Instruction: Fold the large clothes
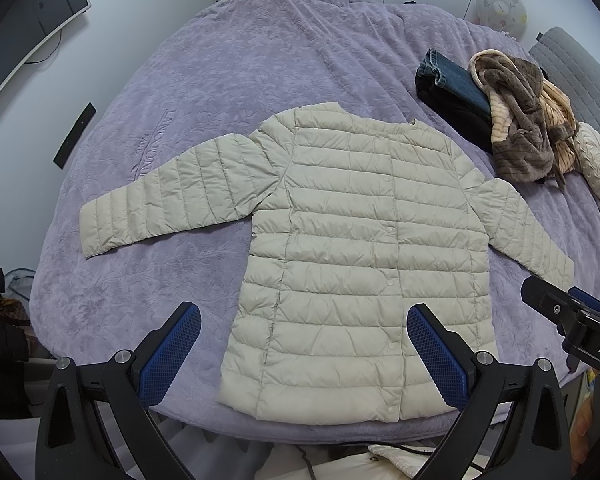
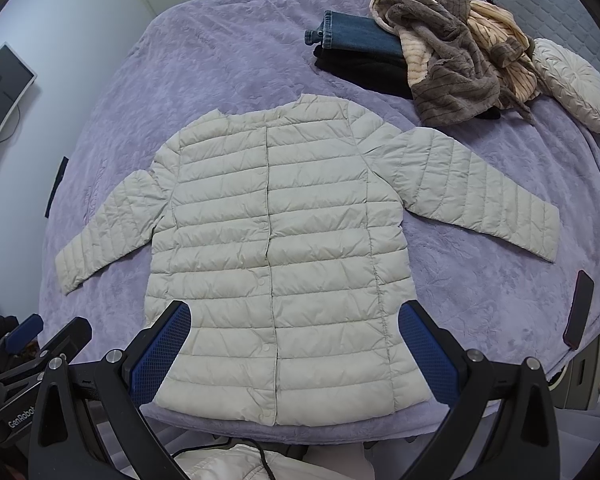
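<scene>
Puffer jacket (image 1: 352,248): one
Folded jeans (image 1: 452,76): one
Brown fleece robe (image 1: 516,120): one
Round cushion (image 2: 572,84): one
Hand-held grippers: two, left (image 1: 304,324) and right (image 2: 296,320)

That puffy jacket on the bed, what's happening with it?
A person is holding a pair of tongs in each hand, about to fold the beige quilted jacket. It lies flat and snapped shut on the purple bedspread, both sleeves spread out, nothing folded yet. The left tongs and right tongs are both open above the hem, gripping nothing. Folded jeans and a brown fleece heap sit near the far corner.
</scene>
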Action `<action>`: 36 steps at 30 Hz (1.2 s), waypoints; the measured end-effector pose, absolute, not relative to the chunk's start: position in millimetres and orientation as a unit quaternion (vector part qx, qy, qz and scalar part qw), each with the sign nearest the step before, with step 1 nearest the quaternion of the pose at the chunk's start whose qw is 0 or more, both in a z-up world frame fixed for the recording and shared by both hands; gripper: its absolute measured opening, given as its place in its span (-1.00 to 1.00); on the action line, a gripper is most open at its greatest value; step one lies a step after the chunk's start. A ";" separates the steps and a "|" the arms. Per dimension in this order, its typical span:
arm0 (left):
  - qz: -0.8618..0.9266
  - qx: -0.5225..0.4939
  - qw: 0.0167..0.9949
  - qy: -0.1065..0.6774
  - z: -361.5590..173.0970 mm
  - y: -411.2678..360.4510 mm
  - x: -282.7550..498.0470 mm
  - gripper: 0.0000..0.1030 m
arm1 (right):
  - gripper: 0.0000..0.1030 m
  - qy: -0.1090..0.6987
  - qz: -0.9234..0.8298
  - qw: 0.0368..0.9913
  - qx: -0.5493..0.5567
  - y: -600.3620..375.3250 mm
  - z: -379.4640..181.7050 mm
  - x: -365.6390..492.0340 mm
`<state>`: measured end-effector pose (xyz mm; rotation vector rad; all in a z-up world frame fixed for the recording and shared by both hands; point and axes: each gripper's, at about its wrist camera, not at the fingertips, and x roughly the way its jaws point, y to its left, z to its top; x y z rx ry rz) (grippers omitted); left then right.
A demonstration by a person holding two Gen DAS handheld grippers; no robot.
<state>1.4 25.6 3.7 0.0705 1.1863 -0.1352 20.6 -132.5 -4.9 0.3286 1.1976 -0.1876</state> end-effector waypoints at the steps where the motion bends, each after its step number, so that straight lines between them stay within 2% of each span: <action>1: -0.064 0.033 0.826 0.559 3.8 25.7 1.4 1.00 | 1.00 0.560 -0.088 0.809 0.154 -132.0 -5.2 20.4; 23: -0.064 0.026 0.822 0.565 -1.5 29.8 1.6 1.00 | 1.00 0.575 -0.072 0.800 0.156 -121.5 -10.8 23.3; 36: -0.026 -0.045 0.808 0.587 -37.5 100.0 30.6 1.00 | 1.00 0.591 -0.049 0.787 0.173 -106.8 -28.2 46.1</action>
